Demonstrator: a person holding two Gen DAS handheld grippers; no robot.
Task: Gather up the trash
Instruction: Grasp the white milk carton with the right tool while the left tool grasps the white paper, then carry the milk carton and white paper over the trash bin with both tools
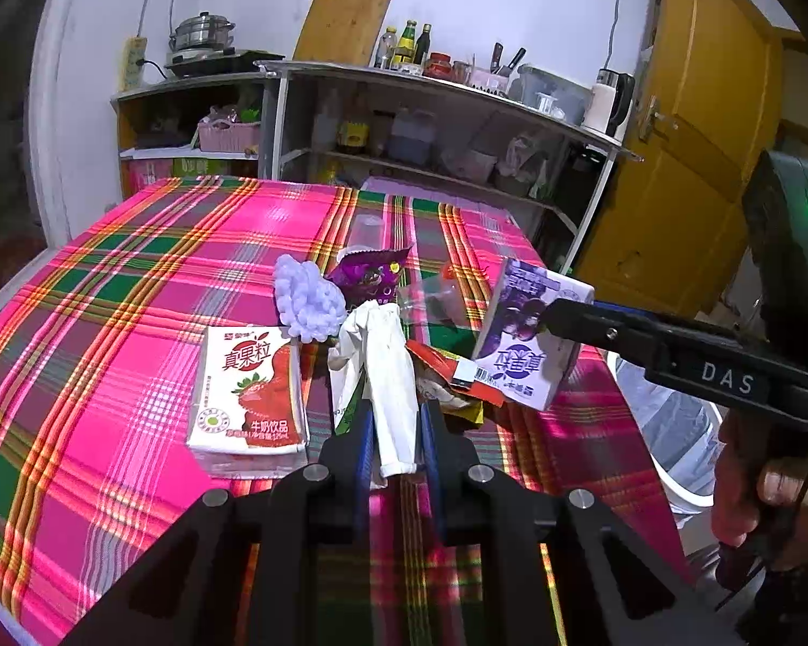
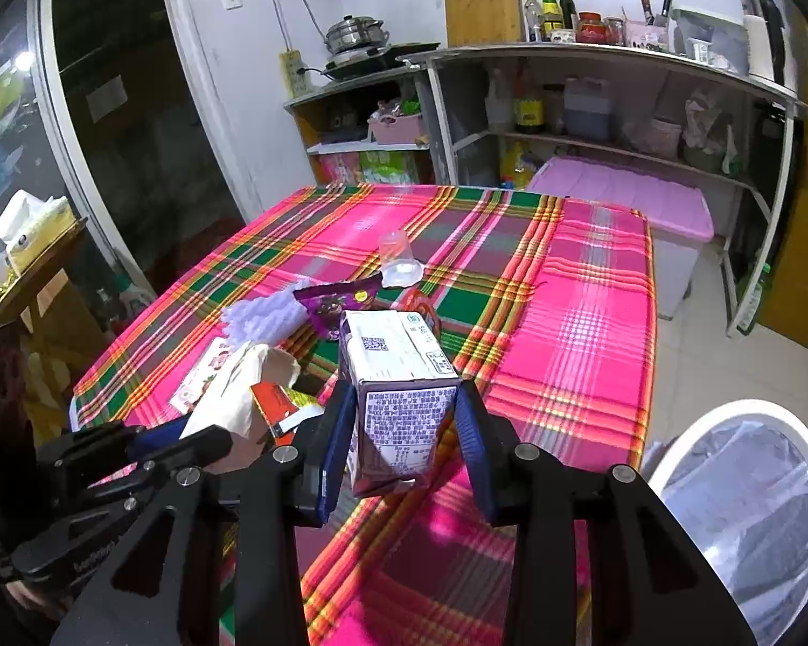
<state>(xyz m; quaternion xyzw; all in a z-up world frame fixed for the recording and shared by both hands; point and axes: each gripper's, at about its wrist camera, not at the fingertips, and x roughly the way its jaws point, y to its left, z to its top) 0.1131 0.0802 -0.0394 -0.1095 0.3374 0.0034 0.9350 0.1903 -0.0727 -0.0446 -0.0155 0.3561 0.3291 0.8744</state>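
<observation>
A plaid tablecloth (image 2: 576, 290) is covering the kitchen table. Right gripper (image 2: 404, 430) is clamping a purple carton (image 2: 398, 377), tilted; left gripper (image 1: 396, 430) is pinching a paper cup (image 1: 388, 377), lengthwise away.

Your left gripper (image 1: 396, 433) clamped on white crumpled paper (image 1: 390, 377), strawberry carton (image 1: 248, 387) beside, purple carton (image 1: 528, 334) gripped opposite.

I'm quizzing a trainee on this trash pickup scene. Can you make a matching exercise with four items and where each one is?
Items:
1. purple carton
2. crumpled white paper
3. strawberry milk carton
4. clear plastic cup

Places:
A. lying flat on the tablecloth, ungripped
B. between the left gripper's pads
C. upside down on the cloth, beyond the pile
D. clamped in the right gripper

Pairs: 1-D, 2-B, 3-A, 4-C
</observation>
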